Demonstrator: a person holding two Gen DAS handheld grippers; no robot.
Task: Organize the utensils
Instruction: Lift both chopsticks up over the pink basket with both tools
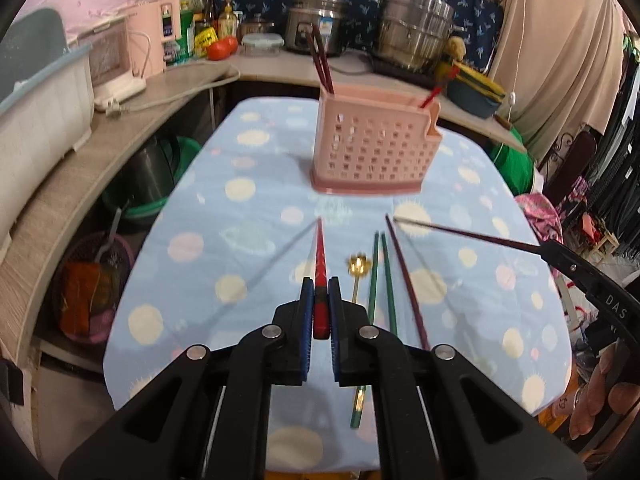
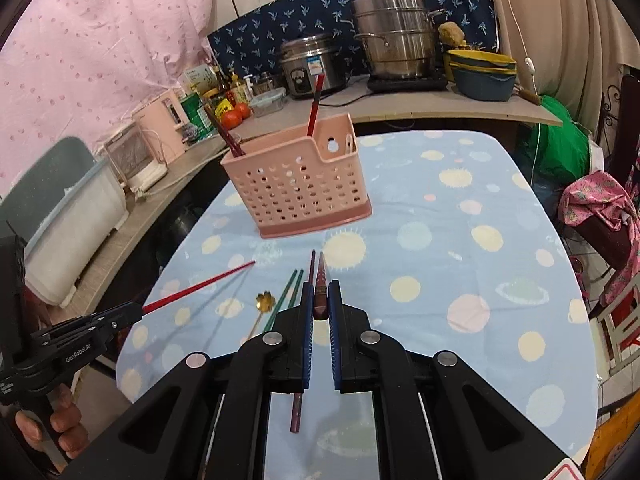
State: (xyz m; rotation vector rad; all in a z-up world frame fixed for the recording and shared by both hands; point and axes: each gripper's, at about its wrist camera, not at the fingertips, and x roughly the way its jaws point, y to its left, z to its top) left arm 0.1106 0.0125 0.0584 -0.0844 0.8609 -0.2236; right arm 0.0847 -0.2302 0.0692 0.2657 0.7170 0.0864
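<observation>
Red chopstick (image 1: 320, 264) clamped in left tool (image 1: 321, 292), above tablecloth (image 1: 248, 216).

Both wrist views low, facing shared pink basket (image 1: 370, 144).

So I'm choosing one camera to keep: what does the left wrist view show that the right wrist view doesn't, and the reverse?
Only the left wrist view shows the red chopstick pinched inside the left gripper. Only the right wrist view shows the dark chopstick clamped in the right gripper. Both show the pink basket, the green chopsticks, the gold spoon and the blue tablecloth.
</observation>
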